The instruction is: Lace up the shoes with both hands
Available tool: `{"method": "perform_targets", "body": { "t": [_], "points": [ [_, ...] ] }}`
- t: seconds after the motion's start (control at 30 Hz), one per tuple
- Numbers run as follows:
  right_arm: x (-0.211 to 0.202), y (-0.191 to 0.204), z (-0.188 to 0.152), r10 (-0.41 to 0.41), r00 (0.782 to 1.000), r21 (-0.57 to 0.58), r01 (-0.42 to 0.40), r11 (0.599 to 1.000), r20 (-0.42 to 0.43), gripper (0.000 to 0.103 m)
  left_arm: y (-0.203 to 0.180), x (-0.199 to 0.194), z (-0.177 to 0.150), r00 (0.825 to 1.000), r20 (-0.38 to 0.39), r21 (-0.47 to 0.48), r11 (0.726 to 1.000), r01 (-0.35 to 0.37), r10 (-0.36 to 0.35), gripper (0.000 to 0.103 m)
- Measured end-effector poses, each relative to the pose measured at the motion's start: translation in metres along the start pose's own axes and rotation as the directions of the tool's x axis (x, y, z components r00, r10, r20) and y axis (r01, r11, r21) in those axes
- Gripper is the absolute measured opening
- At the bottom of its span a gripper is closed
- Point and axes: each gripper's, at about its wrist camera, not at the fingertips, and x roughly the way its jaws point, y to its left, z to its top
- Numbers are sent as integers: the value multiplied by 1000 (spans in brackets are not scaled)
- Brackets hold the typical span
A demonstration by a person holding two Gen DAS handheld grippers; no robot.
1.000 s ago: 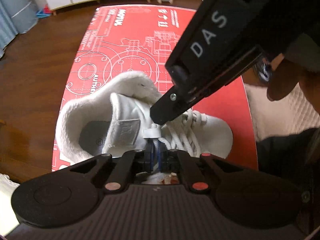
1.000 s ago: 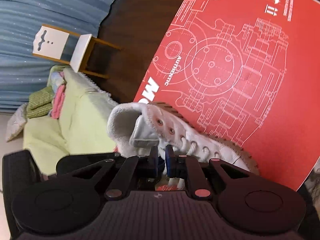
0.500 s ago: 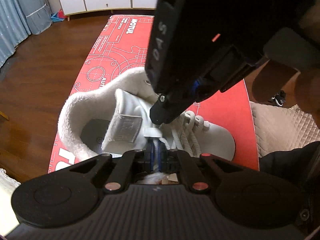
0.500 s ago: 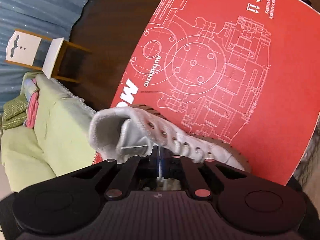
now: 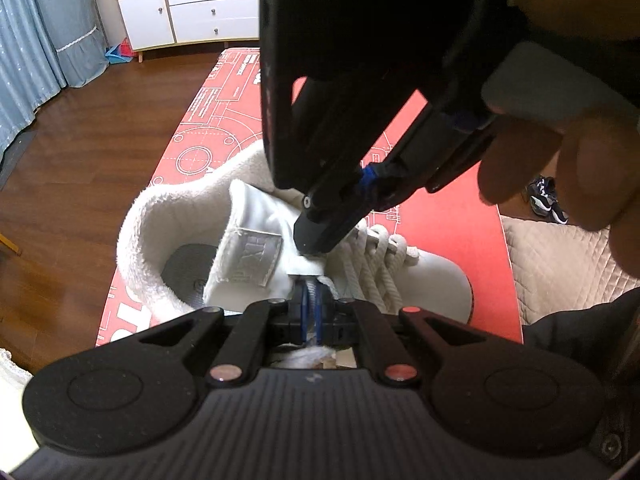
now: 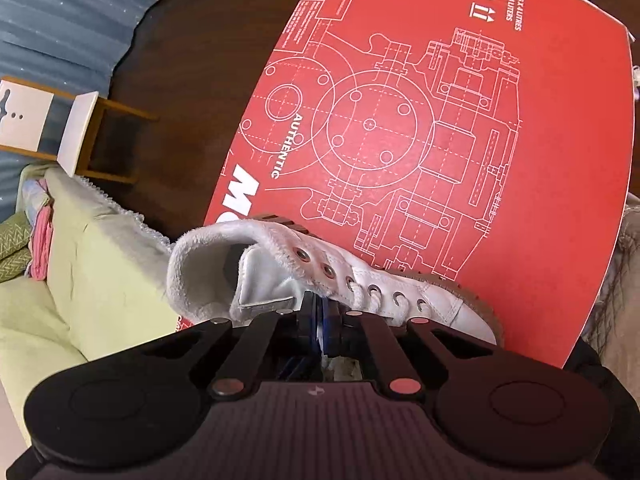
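My white shoe (image 5: pixel 248 240), fleece-lined with rope-like lace (image 5: pixel 376 264), sits on a red printed board (image 6: pixel 460 140) over dark wood floor (image 5: pixel 72 152). My left gripper (image 5: pixel 312 300) pinches the lace end; the right gripper (image 6: pixel 318 316) is closing on lace beside it. White drawers (image 5: pixel 208 12) stand behind.

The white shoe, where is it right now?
In both wrist views the white shoe lies on the red cardboard sheet, right under both tools, on the sheet's near end.
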Motion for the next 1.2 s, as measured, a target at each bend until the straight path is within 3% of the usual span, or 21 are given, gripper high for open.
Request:
{"method": "perform_targets", "body": {
  "t": [0.23,0.53,0.7,0.87,1.0,1.2],
  "points": [
    [1,6,-2,-24,1000,-14,24,1000,15,7,-3,1,-2,1000,16,-1,1000,5,-5,1],
    [6,25,-10,-77,996,-253,85,964,44,7,-6,2,0,1000,15,8,1000,12,-12,1],
    [11,2,2,-5,1000,-44,5,999,-11,2,-10,3,2,1000,15,4,1000,10,-10,0],
    [13,4,3,5,1000,-63,-6,998,-23,4,-11,1,3,1000,18,-24,1000,6,-6,0],
    [12,2,1,67,997,-126,-70,990,-29,4,-13,3,7,1000,4,-43,999,0,0,0],
    [7,20,-12,3,1000,-344,0,939,10,3,-16,3,10,1000,-1,-55,999,-1,1,0]
  ]
}}
